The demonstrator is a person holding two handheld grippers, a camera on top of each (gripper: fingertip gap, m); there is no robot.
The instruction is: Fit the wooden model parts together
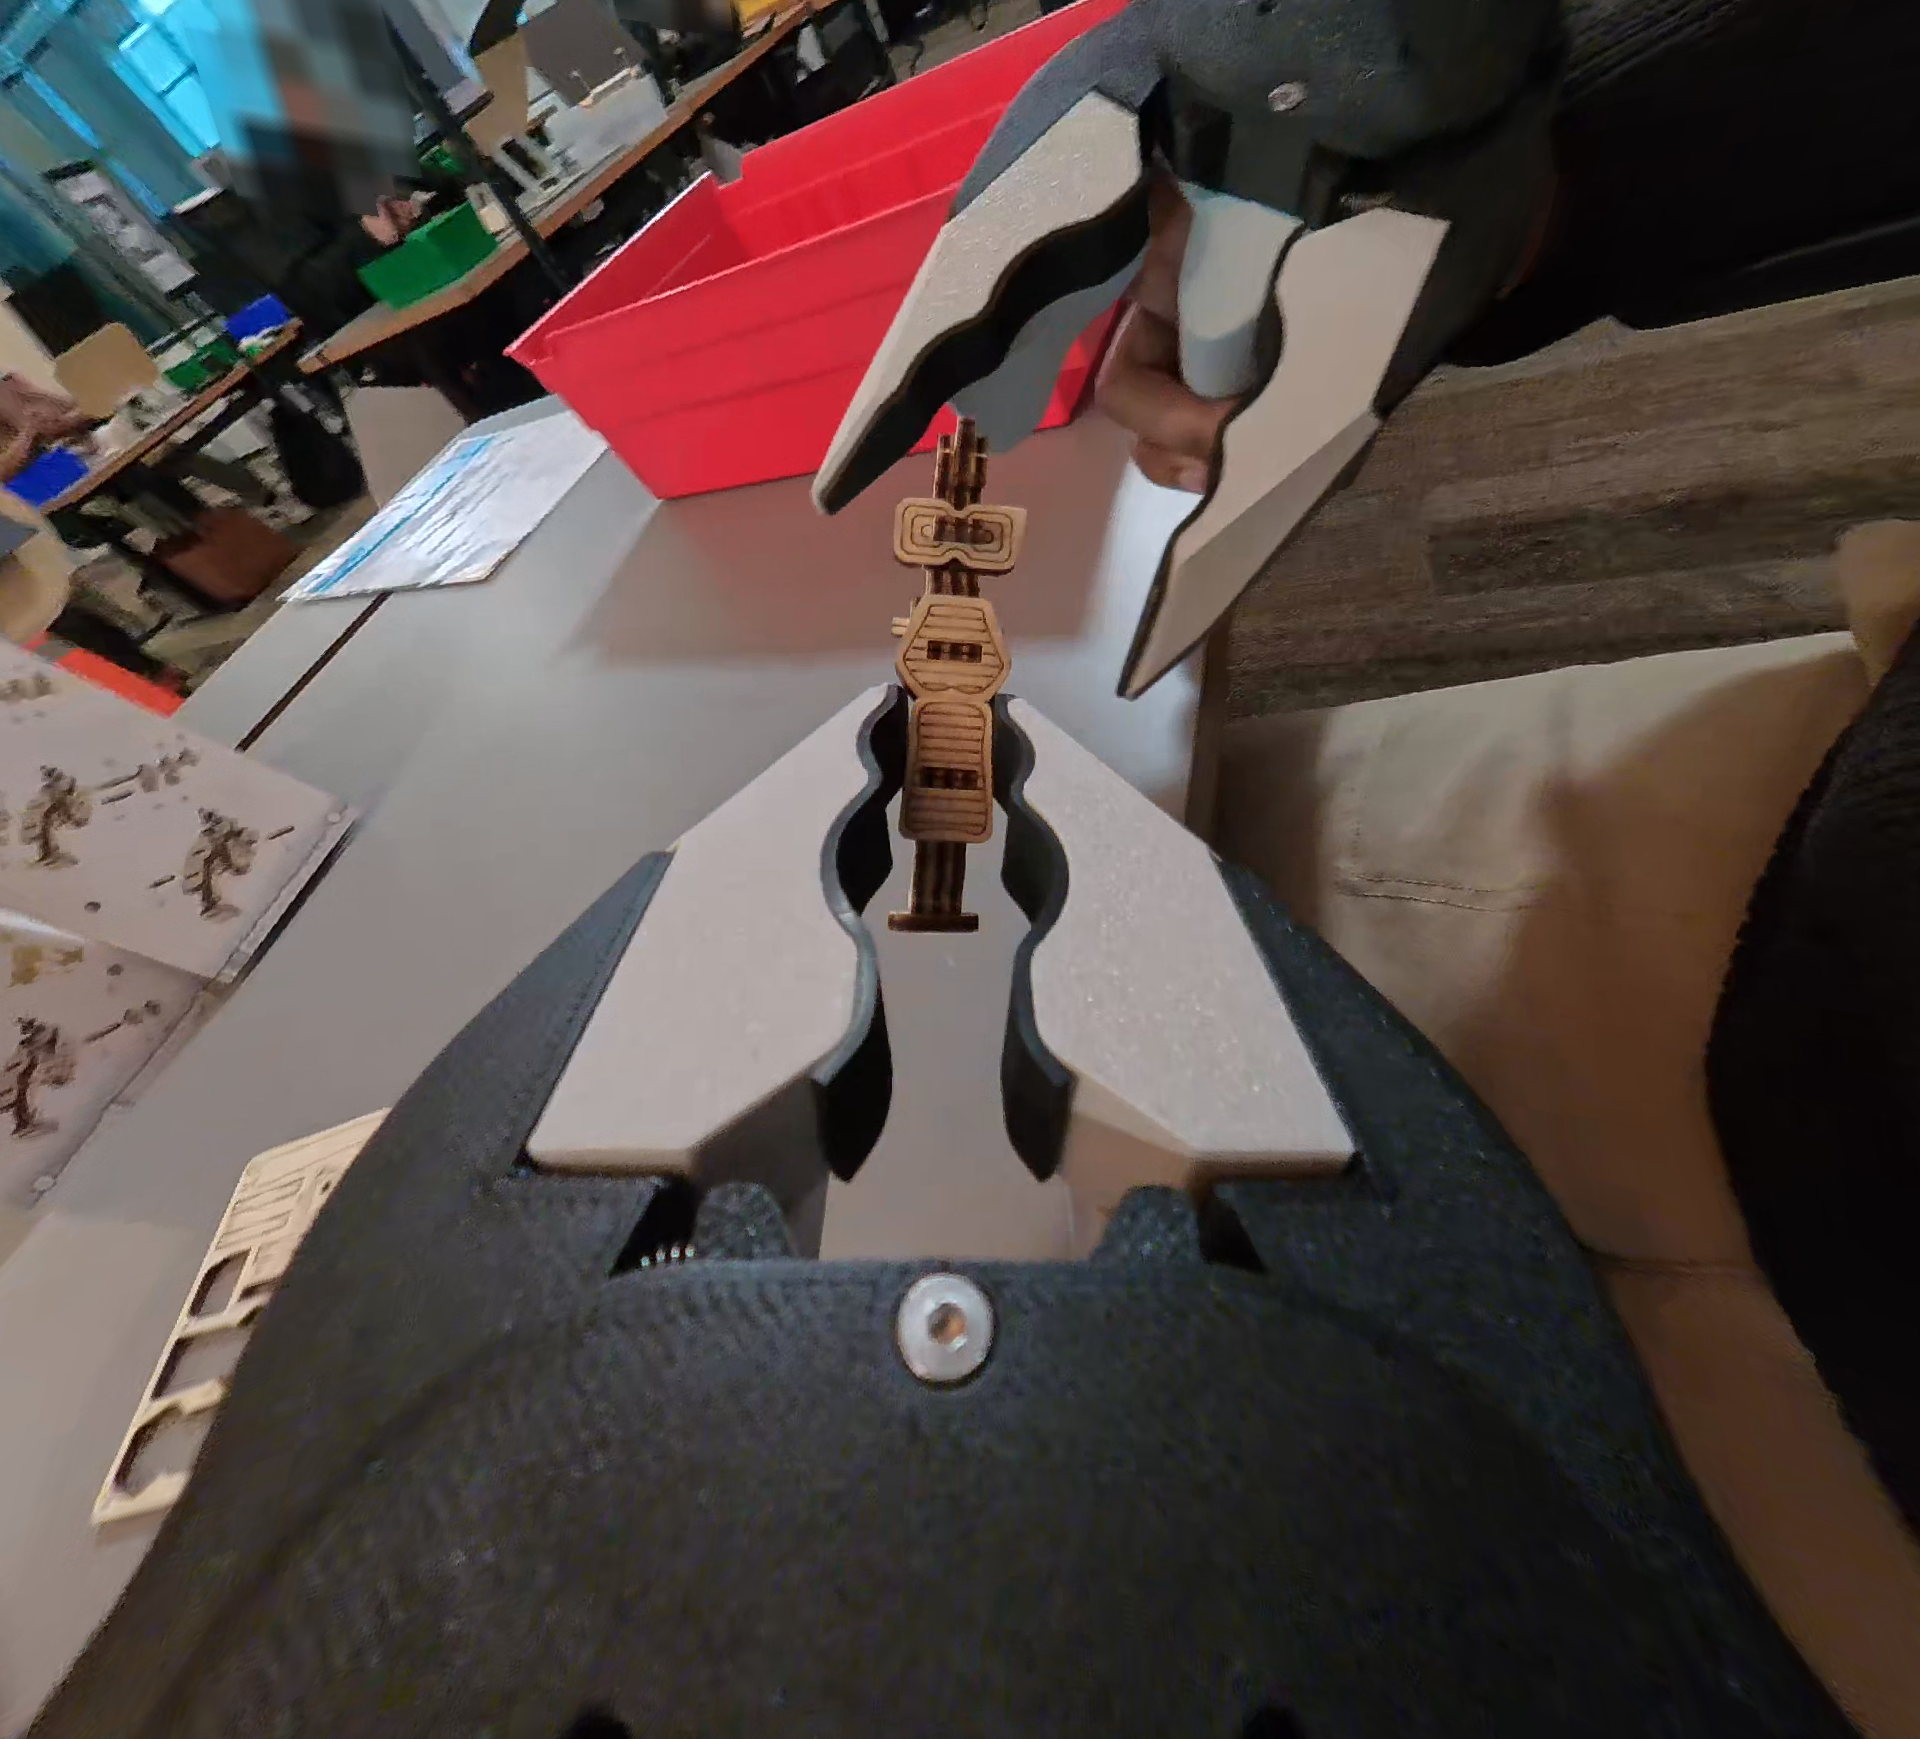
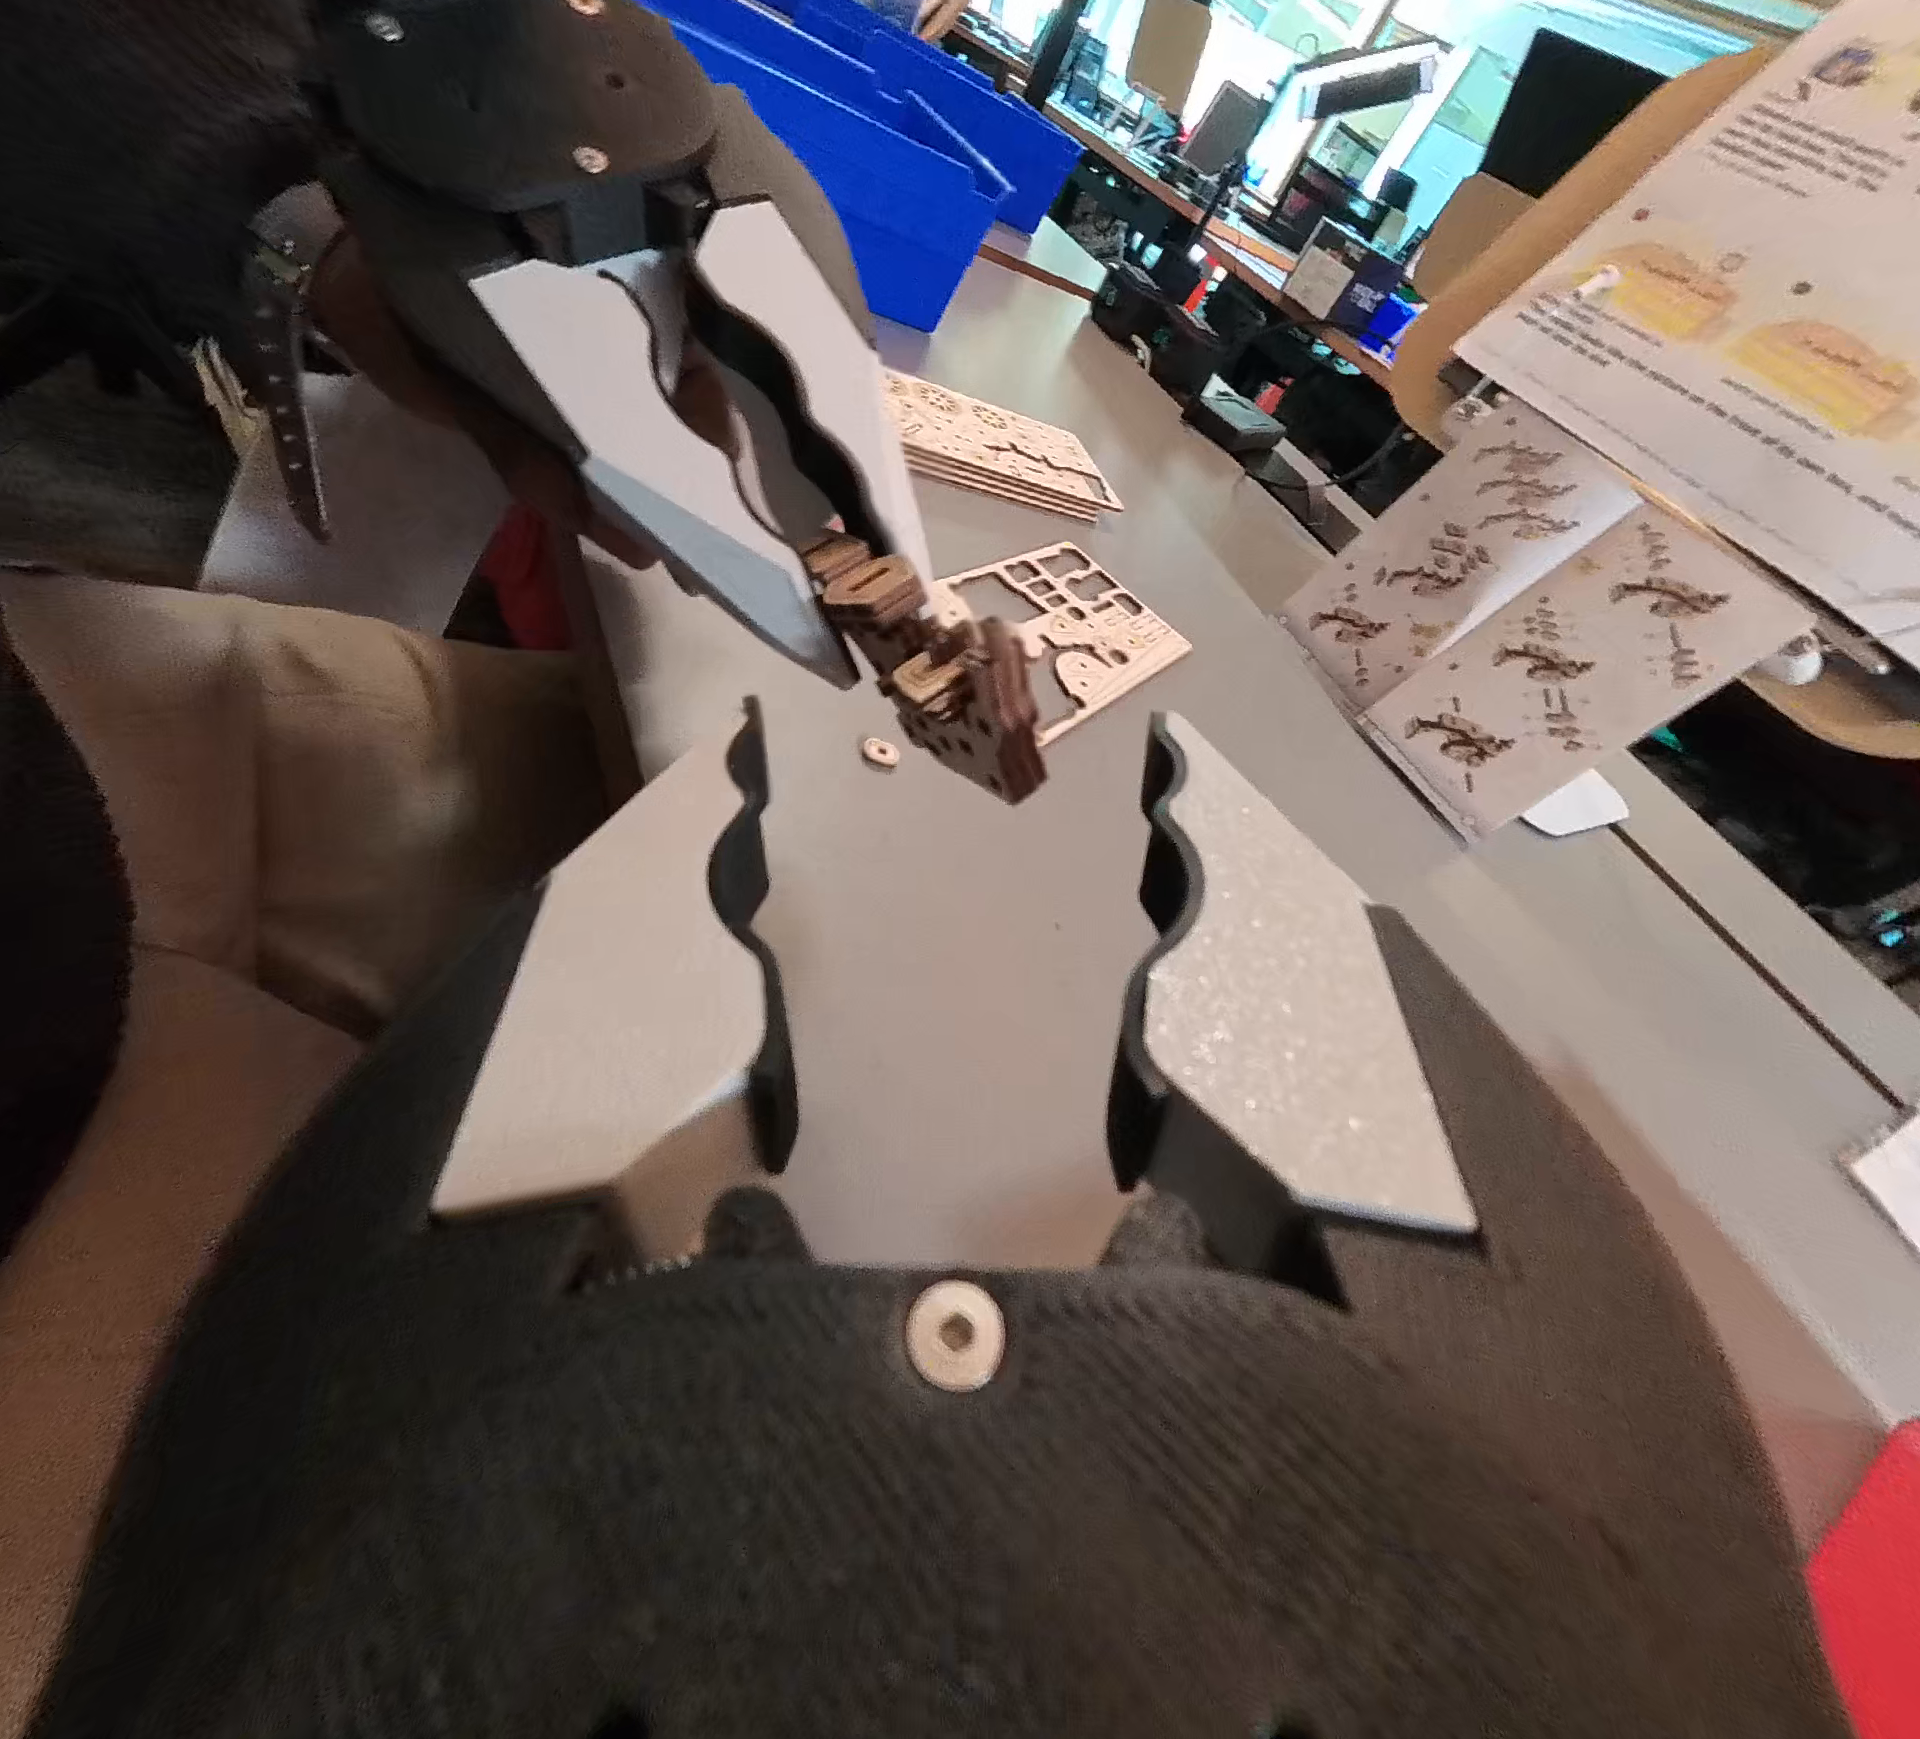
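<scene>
The left gripper (image 1: 948, 733) is closed around a slim, laser-cut pale wooden model assembly (image 1: 951, 702), a notched spine already carrying several engraved plates slotted across it, held up above the grey tabletop (image 1: 623, 754). The right gripper (image 2: 951, 754) has its fingers spread wide and empty, poised just beside the far end of the assembly, touching nothing. By my reading the build is partly done: a punched-out wooden parts sheet (image 2: 1081, 640) shows many empty holes, a small wooden ring (image 2: 881, 750) lies loose on the table, and a stack of uncut wooden sheets (image 2: 997, 453) waits behind, so more pieces remain. A red plastic bin (image 1: 790, 318) stands beyond. White tags on each gripper and illustrated instruction pages (image 2: 1538, 619) carry print (left unquoted here).
</scene>
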